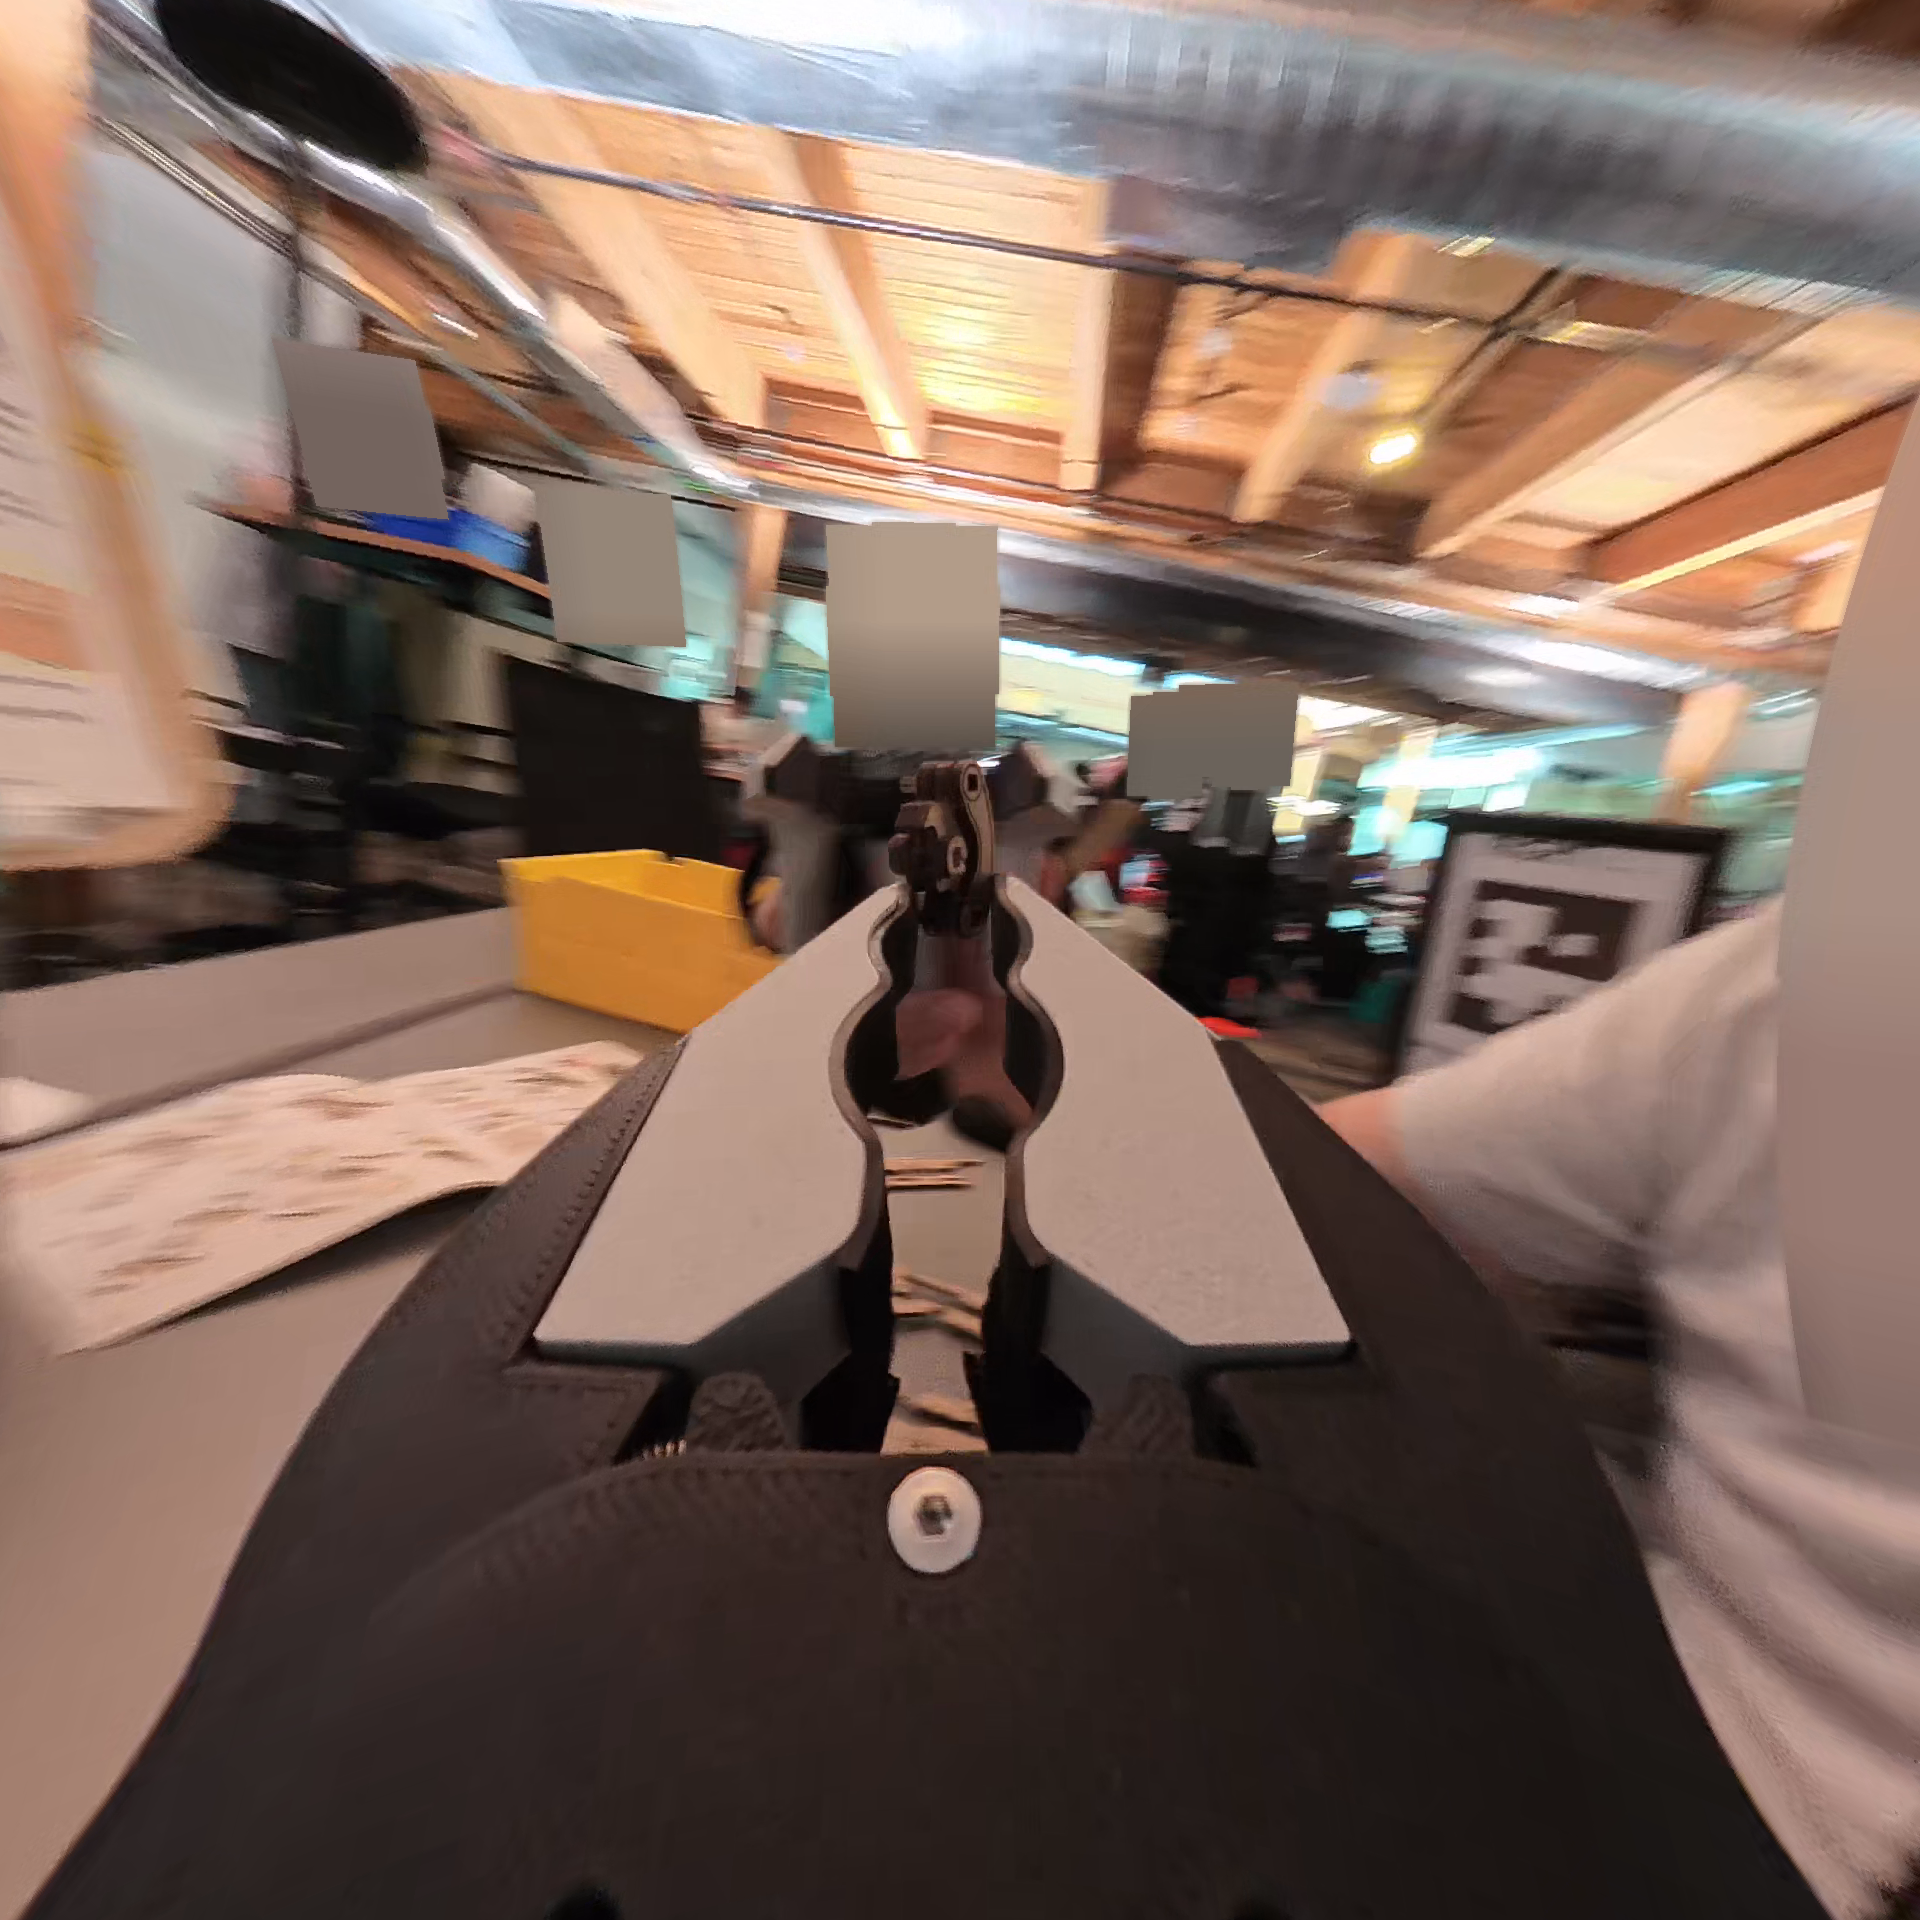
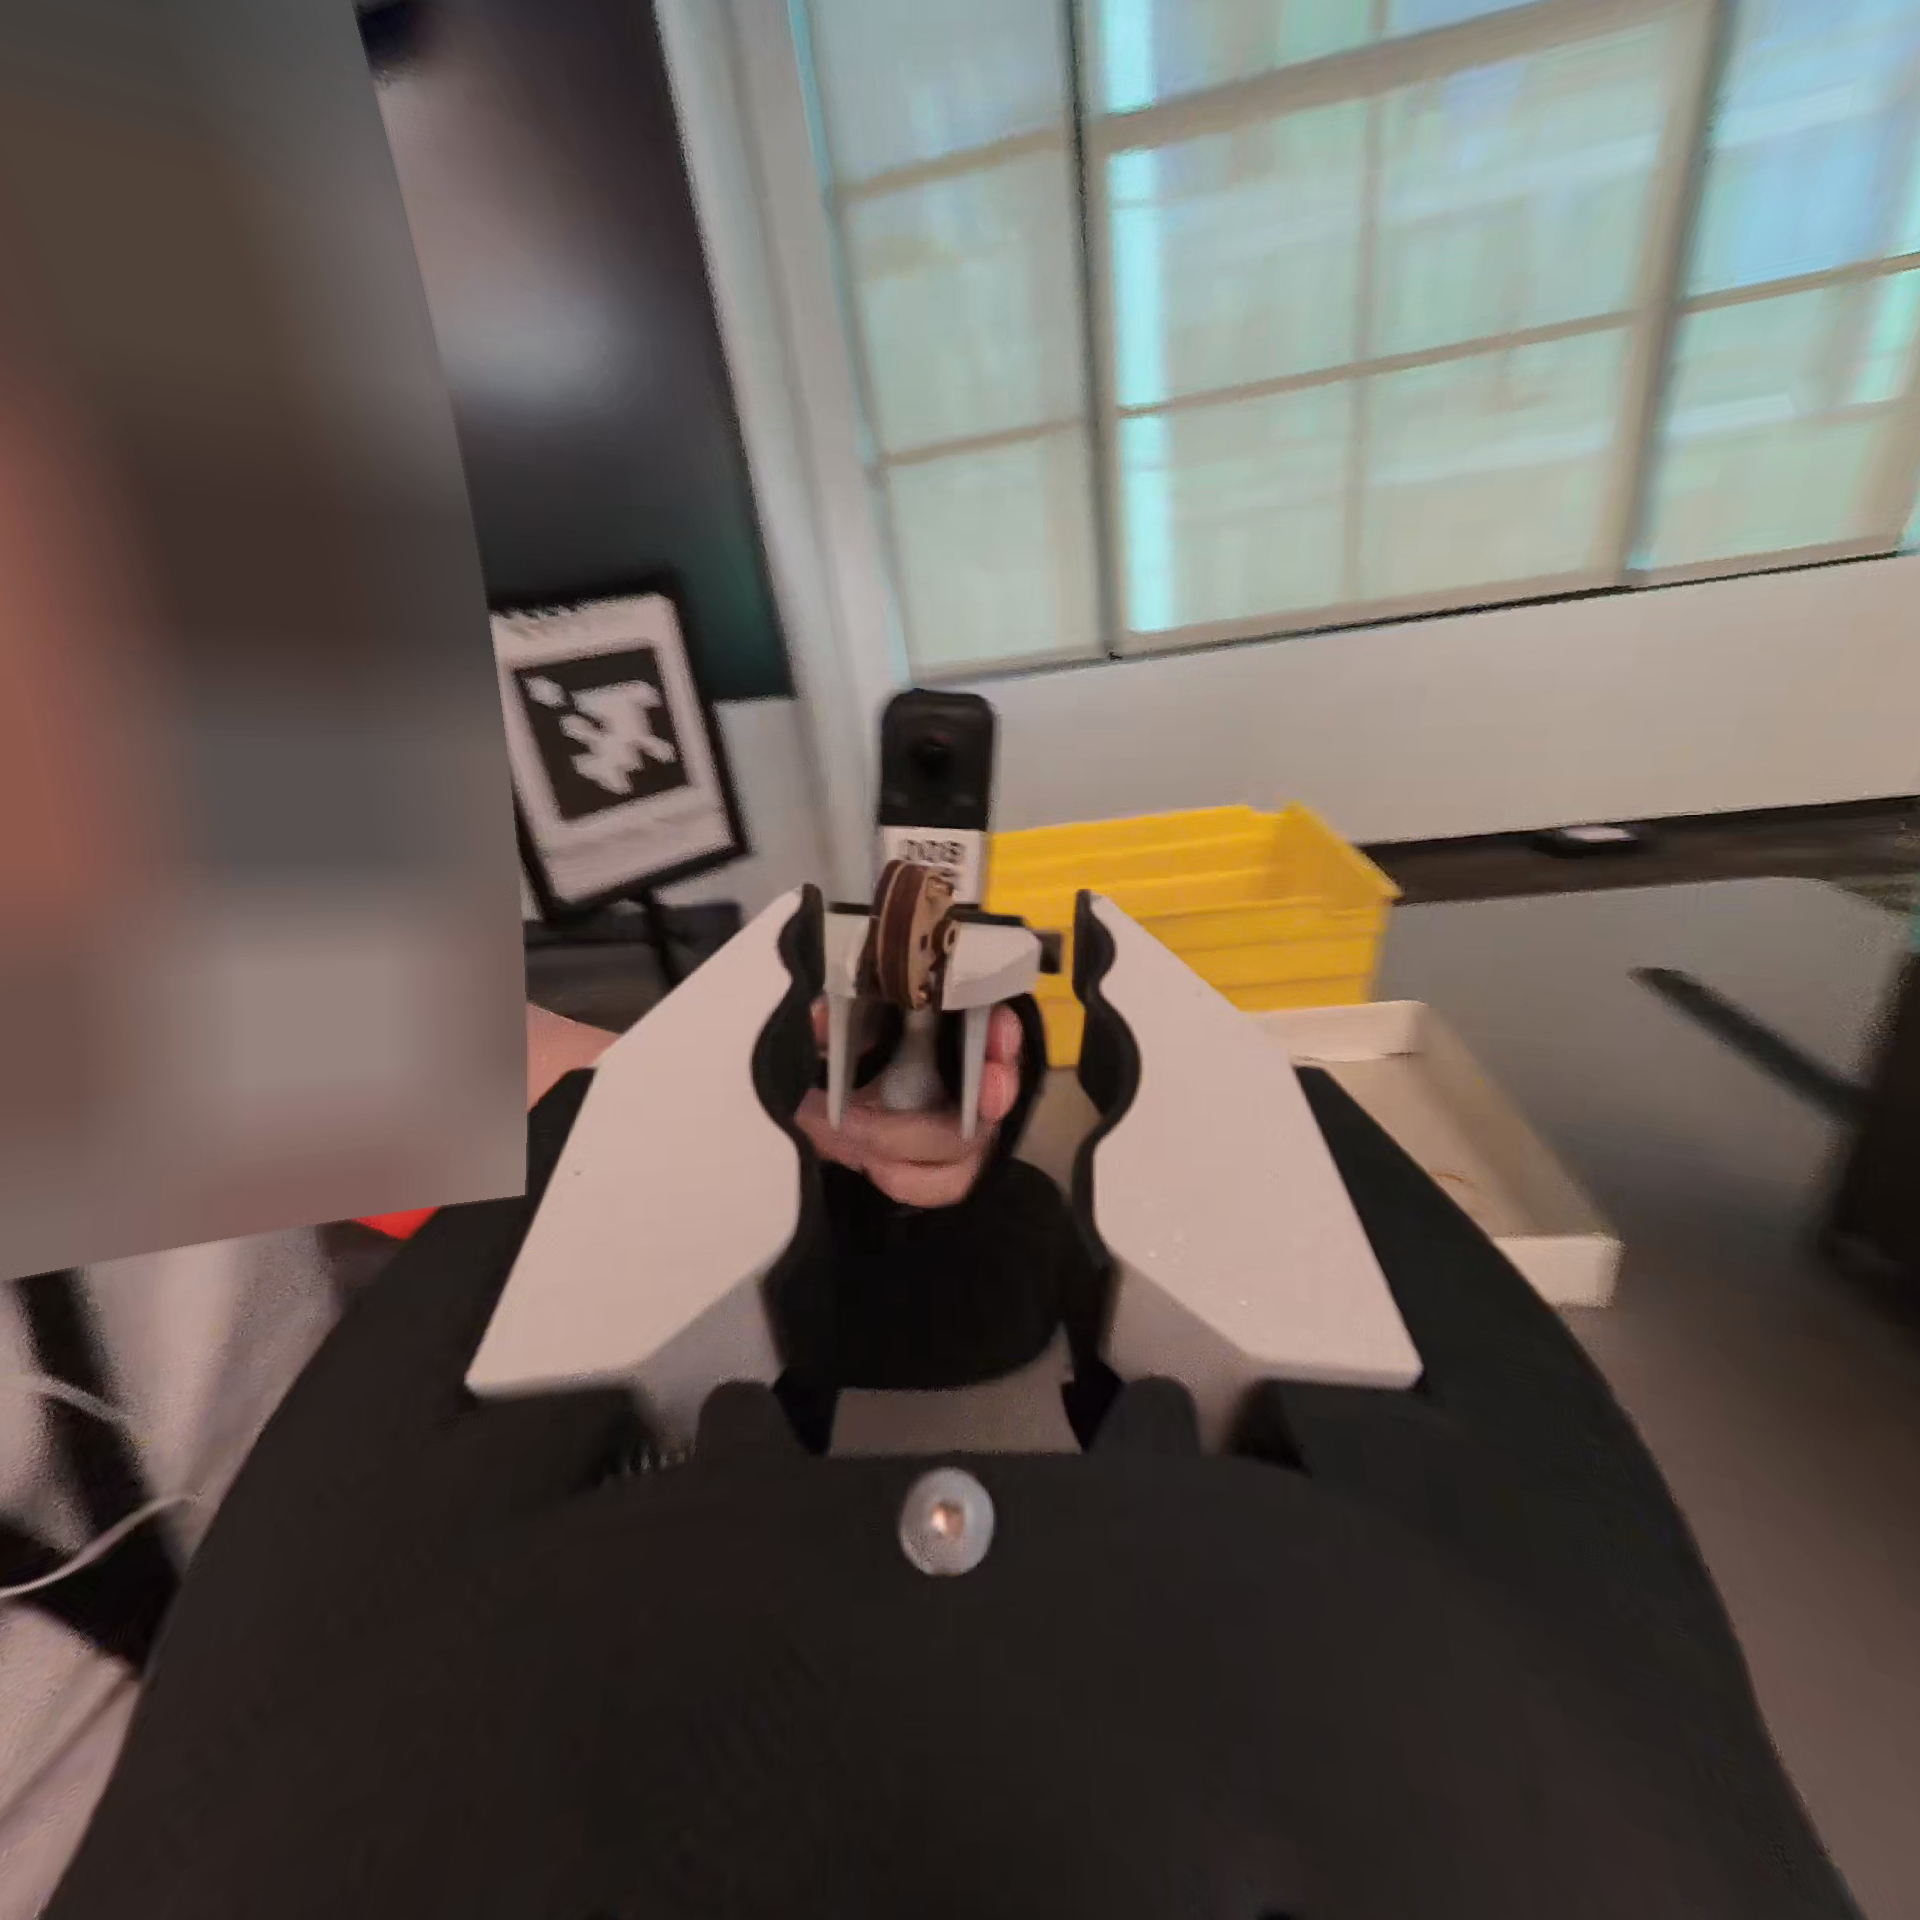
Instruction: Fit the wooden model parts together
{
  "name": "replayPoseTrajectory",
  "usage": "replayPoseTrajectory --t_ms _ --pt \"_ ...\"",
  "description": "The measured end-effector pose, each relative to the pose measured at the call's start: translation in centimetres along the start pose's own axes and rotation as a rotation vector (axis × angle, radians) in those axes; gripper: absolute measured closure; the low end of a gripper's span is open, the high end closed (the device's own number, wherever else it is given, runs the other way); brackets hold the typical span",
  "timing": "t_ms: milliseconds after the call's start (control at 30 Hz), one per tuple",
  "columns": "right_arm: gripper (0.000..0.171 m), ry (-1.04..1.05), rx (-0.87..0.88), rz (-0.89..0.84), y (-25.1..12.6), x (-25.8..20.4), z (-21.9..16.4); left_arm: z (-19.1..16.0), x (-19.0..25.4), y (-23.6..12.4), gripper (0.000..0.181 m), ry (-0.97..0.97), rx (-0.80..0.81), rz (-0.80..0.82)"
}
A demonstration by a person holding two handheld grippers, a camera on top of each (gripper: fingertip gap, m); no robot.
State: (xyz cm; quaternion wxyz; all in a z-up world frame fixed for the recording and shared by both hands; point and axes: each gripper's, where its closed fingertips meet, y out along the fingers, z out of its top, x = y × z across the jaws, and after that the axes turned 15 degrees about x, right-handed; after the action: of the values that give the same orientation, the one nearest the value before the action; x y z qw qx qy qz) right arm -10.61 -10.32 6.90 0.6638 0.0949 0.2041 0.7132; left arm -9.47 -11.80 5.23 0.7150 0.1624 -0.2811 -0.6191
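Observation:
My left gripper (image 1: pixel 951 899) is shut on a small dark wooden model assembly (image 1: pixel 943 844) of round, toothed layers, held up in the air above the table. In the right wrist view the same assembly (image 2: pixel 902 940) shows as a brown disc stack clamped between the left gripper's white fingers (image 2: pixel 992 966), with a hand (image 2: pixel 914 1138) on its handle. My right gripper (image 2: pixel 945 920) is open and empty, its jaws standing wide on either side of the assembly without touching it. The right gripper's fingers (image 1: pixel 795 795) show just behind the assembly in the left wrist view.
A yellow bin (image 1: pixel 634 925) (image 2: pixel 1184 904) stands at the back of the grey table. A printed instruction sheet (image 1: pixel 281 1174) lies at the left. Loose wooden parts (image 1: pixel 935 1174) lie below my left gripper. A white tray (image 2: pixel 1455 1122), a camera on a stand (image 2: pixel 935 758) and a marker board (image 2: pixel 613 748) stand nearby.

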Motion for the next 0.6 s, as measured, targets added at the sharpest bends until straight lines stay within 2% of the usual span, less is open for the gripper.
replayPoseTrajectory --t_ms 133,233,267,400,600 --pt "0.123 -0.238 -0.129 -0.119 0.7 -0.1 0.0 0.2 -1.1 -0.1 0.17 0.162 0.001 0.08" --pt "0.137 -0.404 -0.192 -0.181 1.0 -0.1 -0.1 0.1 -1.0 0.0 0.17 0.261 -0.004 0.086" --pt "0.137 -0.434 -0.22 -0.187 1.1 -0.2 -0.4 0.1 -0.9 0.0 0.17 0.285 0.0 0.081" --pt "0.151 -0.474 -0.257 -0.155 1.7 -1.2 -1.1 0.1 -0.4 0.1 0.169 0.363 -0.001 0.055" --pt "0.157 -0.481 -0.26 -0.136 1.5 -1.5 -1.1 -0.1 0.4 0.0 0.169 0.406 -0.012 0.026"
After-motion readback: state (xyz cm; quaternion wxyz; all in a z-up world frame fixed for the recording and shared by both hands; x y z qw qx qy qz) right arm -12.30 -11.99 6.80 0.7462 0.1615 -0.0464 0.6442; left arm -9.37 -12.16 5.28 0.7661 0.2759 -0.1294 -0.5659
